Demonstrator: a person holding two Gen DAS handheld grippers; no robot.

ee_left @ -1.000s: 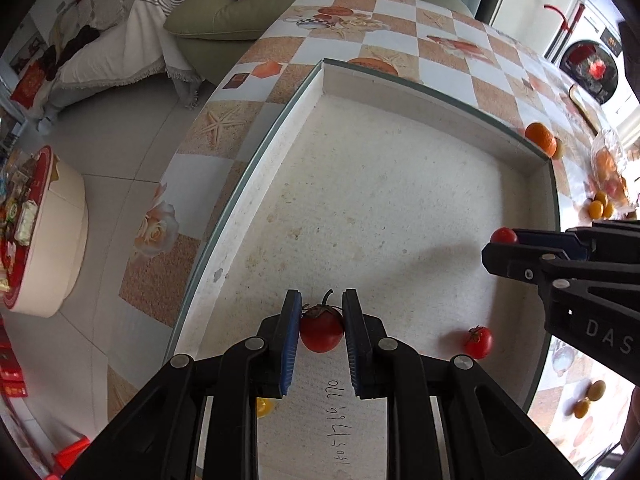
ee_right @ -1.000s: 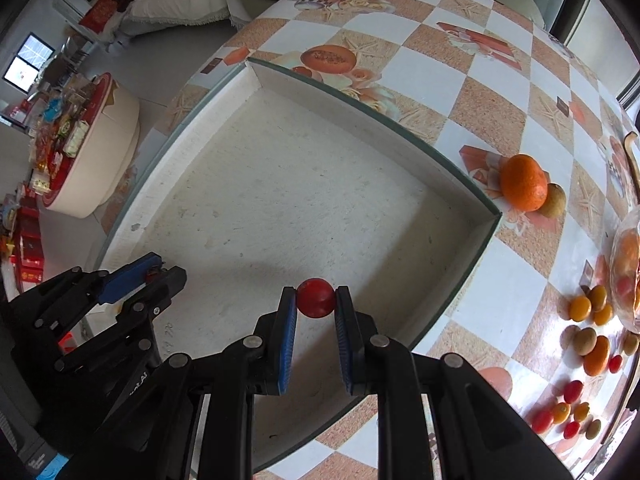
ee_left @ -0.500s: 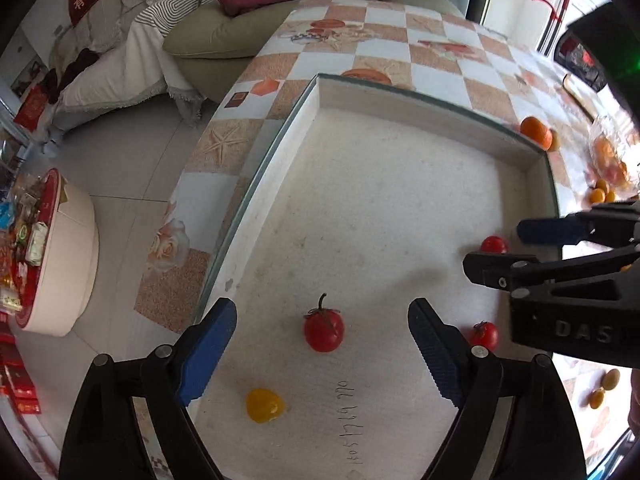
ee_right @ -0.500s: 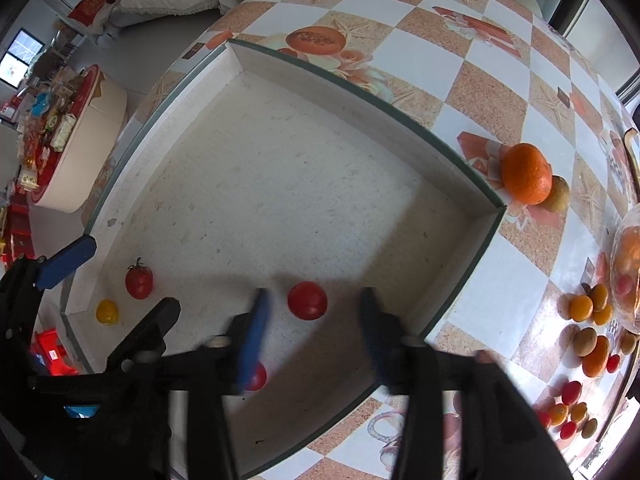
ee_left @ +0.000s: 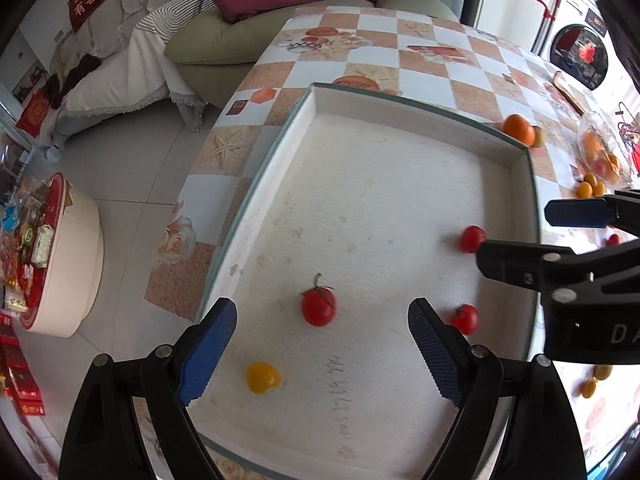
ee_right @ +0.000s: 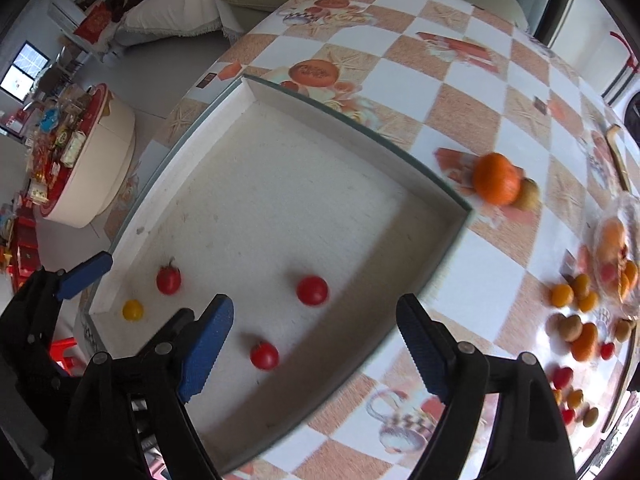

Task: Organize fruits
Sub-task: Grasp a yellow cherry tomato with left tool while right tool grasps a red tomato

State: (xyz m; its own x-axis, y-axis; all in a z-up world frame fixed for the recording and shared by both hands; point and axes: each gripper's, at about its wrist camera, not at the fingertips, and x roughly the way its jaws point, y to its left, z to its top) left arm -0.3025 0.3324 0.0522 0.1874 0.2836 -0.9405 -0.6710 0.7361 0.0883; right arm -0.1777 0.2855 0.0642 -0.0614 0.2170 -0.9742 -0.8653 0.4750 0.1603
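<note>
White foam tray (ee_left: 400, 128) on a checkered surface (ee_left: 424, 60), seen from the left wrist. Left gripper (ee_left: 322, 344): jaws wide, holding nothing, blue pads either side of the near tray floor. Stemmed red tomato (ee_left: 318, 306) lies loose on the floor between and just beyond the pads, touching neither. Yellow tomato (ee_left: 262, 377) near-left of it, close to the left pad. Small red tomato (ee_left: 465, 319) just right of the right pad. Round red tomato (ee_left: 472, 239) farther right, beside the tray's right wall. Right gripper (ee_left: 540, 236) enters from the right, over the tray's right edge. Orange (ee_left: 519, 129) on the surface beyond the far-right corner. Small yellow fruits (ee_left: 590, 186) further right.

Right wrist view. Right gripper (ee_right: 316, 344): jaws wide, holding nothing, spanning the tray's (ee_right: 340, 118) near-right wall. Round red tomato (ee_right: 312, 290) on the floor beyond the pads, apart from both. Small red tomato (ee_right: 264, 355) nearer, just right of the left pad. Stemmed red tomato (ee_right: 168, 279) and yellow tomato (ee_right: 133, 310) at the left end of the tray. Left gripper (ee_right: 60, 300) at the left edge, one blue pad beside the tray's left wall. Orange (ee_right: 496, 184) outside the tray, far right, touching a brownish fruit (ee_right: 530, 195). Mixed small fruits (ee_right: 576, 320) scattered on the surface (ee_right: 460, 80) at right.
</note>
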